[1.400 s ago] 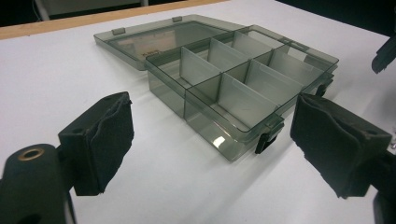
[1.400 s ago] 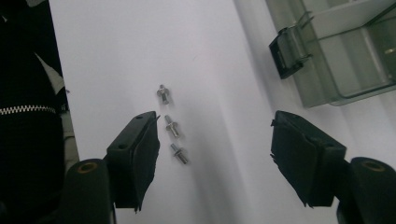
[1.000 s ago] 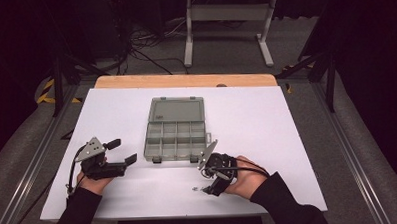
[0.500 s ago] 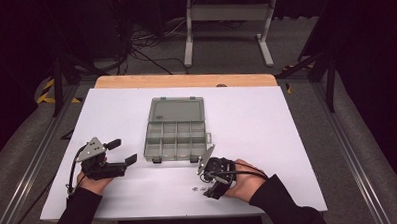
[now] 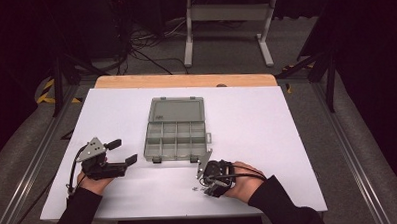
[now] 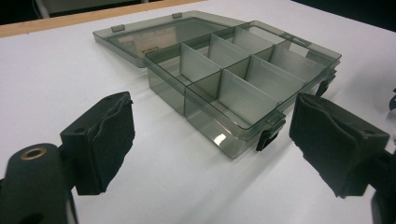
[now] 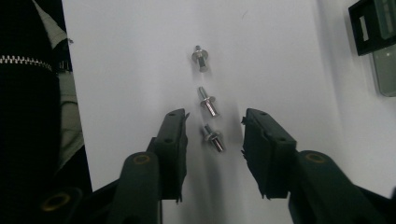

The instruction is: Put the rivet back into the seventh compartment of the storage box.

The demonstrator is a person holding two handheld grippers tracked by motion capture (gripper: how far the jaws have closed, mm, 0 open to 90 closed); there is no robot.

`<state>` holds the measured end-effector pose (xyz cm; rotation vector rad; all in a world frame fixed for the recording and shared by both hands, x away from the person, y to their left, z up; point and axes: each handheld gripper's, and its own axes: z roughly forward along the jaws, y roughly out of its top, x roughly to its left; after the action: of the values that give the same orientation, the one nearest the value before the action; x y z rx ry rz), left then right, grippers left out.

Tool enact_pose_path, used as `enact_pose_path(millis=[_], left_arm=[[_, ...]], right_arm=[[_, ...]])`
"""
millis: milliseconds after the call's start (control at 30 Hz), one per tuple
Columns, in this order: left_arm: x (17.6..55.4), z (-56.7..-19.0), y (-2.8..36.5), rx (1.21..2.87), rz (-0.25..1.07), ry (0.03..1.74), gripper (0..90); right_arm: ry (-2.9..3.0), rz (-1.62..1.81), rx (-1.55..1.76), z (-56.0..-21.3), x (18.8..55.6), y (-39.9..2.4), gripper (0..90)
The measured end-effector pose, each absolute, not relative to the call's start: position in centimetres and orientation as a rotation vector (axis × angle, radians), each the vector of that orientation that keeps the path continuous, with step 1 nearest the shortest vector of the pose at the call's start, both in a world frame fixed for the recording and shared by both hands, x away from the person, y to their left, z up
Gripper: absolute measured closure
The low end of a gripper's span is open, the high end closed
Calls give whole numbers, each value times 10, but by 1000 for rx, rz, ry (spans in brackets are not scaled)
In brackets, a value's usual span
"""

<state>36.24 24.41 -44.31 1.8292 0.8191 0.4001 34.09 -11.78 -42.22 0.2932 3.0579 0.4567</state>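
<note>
Low in the right gripper view, the nearest screw (image 7: 212, 138) lies on the white table (image 7: 275, 56) between the jaws of the right gripper (image 7: 214, 135), which have just been closing around it; the pads stand a little off on either side and do not press it yet. Two more screws (image 7: 208, 102) lie in a line above it, toward the top of the frame. In the high view the right gripper (image 5: 205, 184) sits at the lower middle, below the open organizer box (image 5: 176, 135). The left gripper (image 5: 124, 152) hovers at lower left with its jaws wide apart and nothing between them.

Small, hard and smooth, the screw looks light and likely to roll or squirt out of soft pads. I would pinch it across the shank just under the head, pads square to it.
</note>
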Motion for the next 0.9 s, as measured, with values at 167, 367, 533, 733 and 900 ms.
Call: enact_pose_path(millis=[167,367,533,733,900], left_arm=[[363,-443,244,1831,401,818,145],[362,-443,243,1837,400,810,146],[363,-443,244,1838,402,808,145],[362,-443,243,1830,404,812,145],[362,-443,243,1830,404,812,145]], right_arm=[[3062,450,260,-424,340,-117,694],[3062,422,240,-425,338,-116,755],[3073,418,240,-425,337,-116,813],[3083,436,254,-426,339,-117,817],[3092,429,256,-425,341,-117,822]])
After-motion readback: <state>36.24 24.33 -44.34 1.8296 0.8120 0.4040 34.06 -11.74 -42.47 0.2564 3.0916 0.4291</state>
